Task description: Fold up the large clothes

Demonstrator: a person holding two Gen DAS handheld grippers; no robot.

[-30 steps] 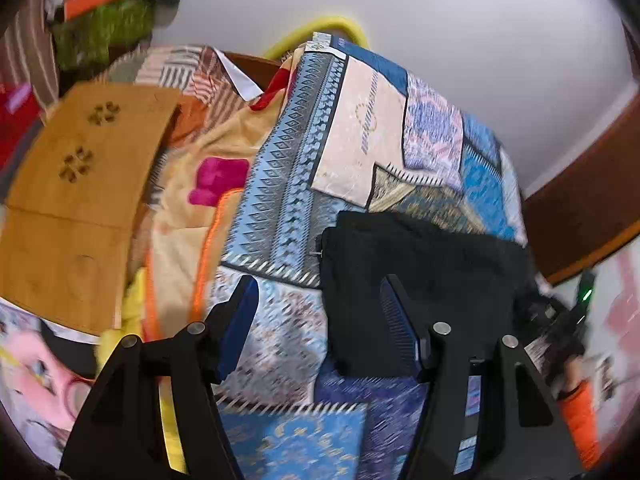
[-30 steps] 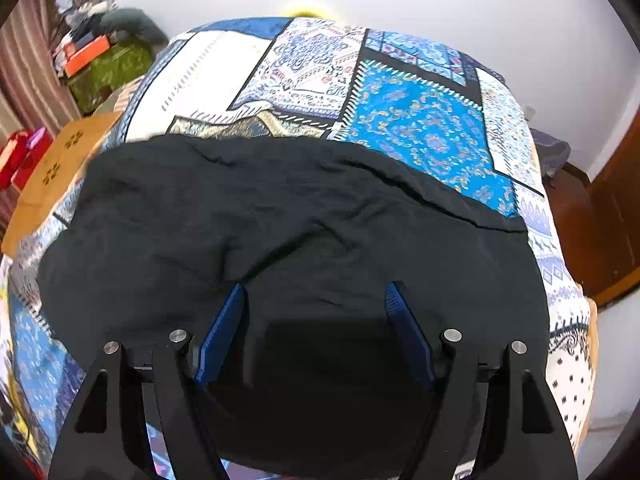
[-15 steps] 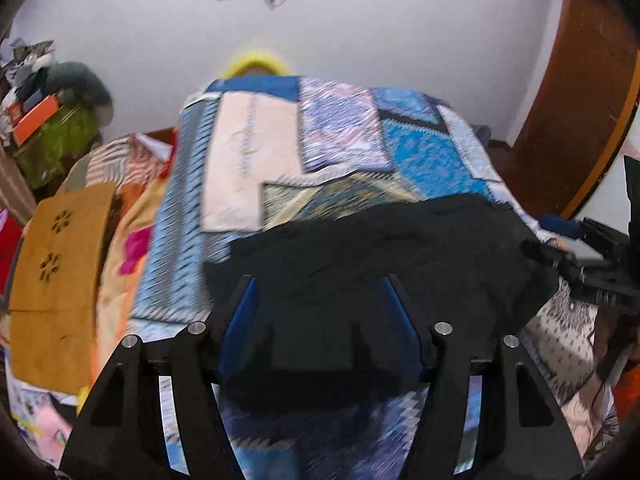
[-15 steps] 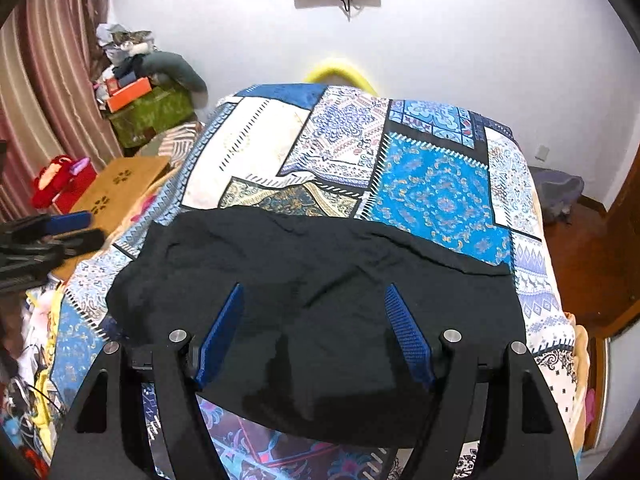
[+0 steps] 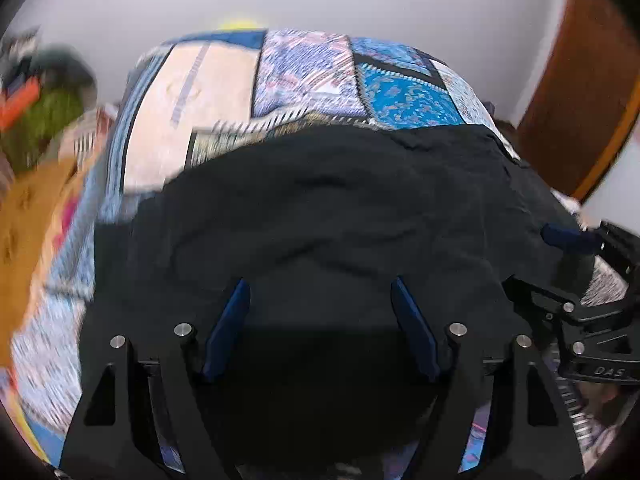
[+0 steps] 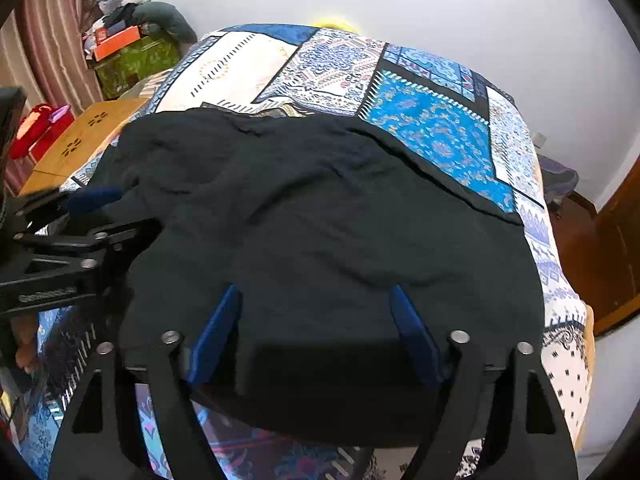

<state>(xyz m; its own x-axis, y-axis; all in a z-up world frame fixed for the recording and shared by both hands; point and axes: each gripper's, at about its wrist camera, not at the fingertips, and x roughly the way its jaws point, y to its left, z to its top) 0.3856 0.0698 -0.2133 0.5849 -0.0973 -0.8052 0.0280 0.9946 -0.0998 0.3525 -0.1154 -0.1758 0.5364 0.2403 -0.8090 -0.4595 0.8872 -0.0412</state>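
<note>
Two grippers, both spread wide with nothing pinched between the fingers. The left gripper (image 5: 320, 300) sits at the bottom centre of its own view, blue fingers (image 5: 230, 328) splayed apart, and the black garment (image 5: 328, 216) fills the whole gap between them and runs on past both tips toward the middle of the frame. Can't tell if the tips are actually touching the cloth or just above it (that view is pretty motion-blurred).

Same deal from the other side: the right gripper (image 6: 316, 300) is at the bottom centre of its view, fingers (image 6: 412, 332) well apart, black cloth lying between and ahead of them, with the garment's near edge dropping out of sight under the gripper frame.

The garment is spread flat-ish with a few wrinkles across the near half of the bed, on a blue patchwork bedspread (image 6: 432, 128) that shows bare in the upper part of both frames. In the left wrist view the right gripper pokes in at the right edge (image 5: 576, 264), over the garment's side edge. In the right wrist view the left gripper (image 6: 88, 216) comes in at the left edge, one blue tip right at the cloth's side.

A wooden folding table (image 6: 80, 140) sits at the left, beside the bed.
</note>
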